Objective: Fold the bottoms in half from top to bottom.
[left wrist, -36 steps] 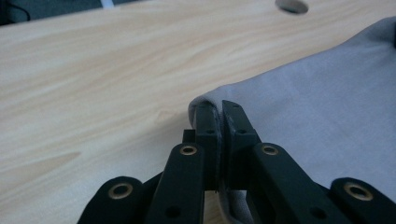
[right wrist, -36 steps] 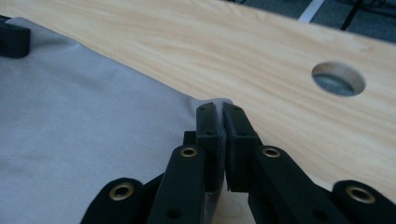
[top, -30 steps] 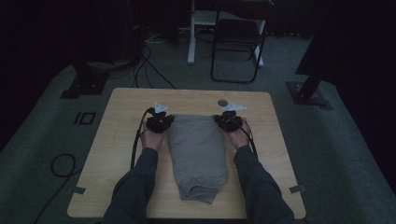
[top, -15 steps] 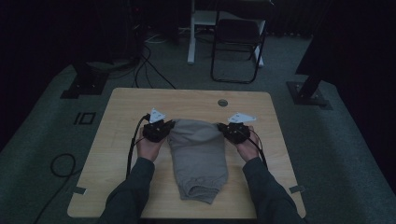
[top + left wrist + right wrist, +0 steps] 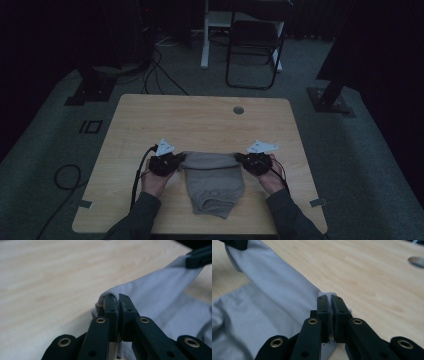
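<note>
Grey cloth [image 5: 212, 180] lies on your wooden table [image 5: 200, 120], near the edge closest to you and about midway across it. At its left far corner, your left gripper [image 5: 176, 161] has its jaws clamped together on the fabric; in the left gripper view [image 5: 117, 302] a fold of the cloth [image 5: 160, 295] wraps over the tips of the closed jaws. Between your two hands, the far edge of the cloth is lifted and stretched into a band, while the rest trails toward you in a rumpled heap on the tabletop. At the right far corner, your right gripper [image 5: 242, 159] is likewise closed on the fabric, and the right gripper view [image 5: 329, 301] shows the cloth [image 5: 274, 290] pinched between its jaws. Beyond the cloth, a round hole [image 5: 238, 109] sits in the table near its far edge.
</note>
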